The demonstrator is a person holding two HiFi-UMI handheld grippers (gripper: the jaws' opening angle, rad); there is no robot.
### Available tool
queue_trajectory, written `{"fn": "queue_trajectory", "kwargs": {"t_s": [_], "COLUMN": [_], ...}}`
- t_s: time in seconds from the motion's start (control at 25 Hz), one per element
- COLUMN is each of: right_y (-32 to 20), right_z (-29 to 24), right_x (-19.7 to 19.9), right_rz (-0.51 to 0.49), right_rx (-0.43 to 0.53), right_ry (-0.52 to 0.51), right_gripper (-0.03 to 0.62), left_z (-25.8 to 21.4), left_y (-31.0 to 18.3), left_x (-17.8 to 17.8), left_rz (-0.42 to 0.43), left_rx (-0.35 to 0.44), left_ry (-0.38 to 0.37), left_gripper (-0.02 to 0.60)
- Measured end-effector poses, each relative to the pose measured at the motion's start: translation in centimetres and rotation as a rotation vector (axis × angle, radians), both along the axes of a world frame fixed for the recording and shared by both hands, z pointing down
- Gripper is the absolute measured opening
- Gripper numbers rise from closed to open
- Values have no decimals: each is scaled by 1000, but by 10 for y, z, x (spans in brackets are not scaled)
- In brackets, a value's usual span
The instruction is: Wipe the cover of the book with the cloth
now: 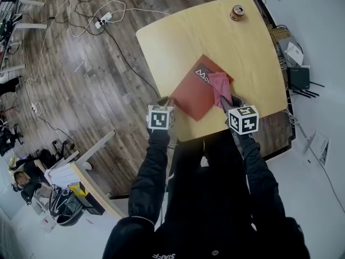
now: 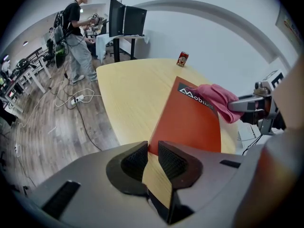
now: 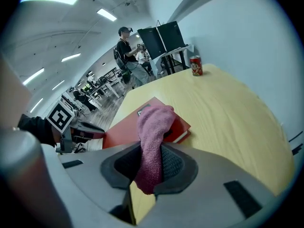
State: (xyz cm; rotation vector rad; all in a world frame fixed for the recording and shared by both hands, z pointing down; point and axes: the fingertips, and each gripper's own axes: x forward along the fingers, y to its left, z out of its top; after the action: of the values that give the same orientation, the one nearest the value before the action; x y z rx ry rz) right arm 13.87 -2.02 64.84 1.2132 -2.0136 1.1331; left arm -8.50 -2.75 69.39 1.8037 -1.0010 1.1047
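A red book (image 1: 195,92) lies flat near the front edge of the light wooden table (image 1: 178,42). A pink cloth (image 1: 218,85) is draped over the book's right part. My right gripper (image 1: 226,102) is shut on the cloth's near end; in the right gripper view the cloth (image 3: 154,127) runs from the jaws onto the book (image 3: 121,133). My left gripper (image 1: 168,101) sits at the book's left corner. In the left gripper view the jaws (image 2: 152,147) are pinched on that corner of the book (image 2: 190,122). The cloth (image 2: 216,99) rests on the book's far end.
A drink can (image 1: 237,12) stands upright at the table's far right corner. Cables and a power strip (image 1: 102,20) lie on the wood floor to the left. A black router (image 1: 299,79) sits beyond the table's right edge. A person (image 2: 76,37) stands far off by monitors (image 2: 126,20).
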Motion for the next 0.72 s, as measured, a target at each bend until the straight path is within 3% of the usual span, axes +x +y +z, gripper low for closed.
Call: {"fn": "queue_trajectory", "kwargs": {"t_s": [0.36, 0.52, 0.72], "right_y": [-71, -92, -93], "right_z": [-4, 9, 22], "right_x": [-40, -46, -44], "right_rz": [-116, -161, -139], "right_rx": [71, 51, 0], "right_ry": [8, 22, 20], "right_gripper": [92, 92, 92], "left_z": [0, -2, -2], "left_y": [3, -1, -1], "left_x": [4, 6, 1], "left_rz": [12, 3, -9], "left_rx": [-11, -10, -15], "left_ry": [13, 12, 10], "left_gripper": [92, 92, 92]}}
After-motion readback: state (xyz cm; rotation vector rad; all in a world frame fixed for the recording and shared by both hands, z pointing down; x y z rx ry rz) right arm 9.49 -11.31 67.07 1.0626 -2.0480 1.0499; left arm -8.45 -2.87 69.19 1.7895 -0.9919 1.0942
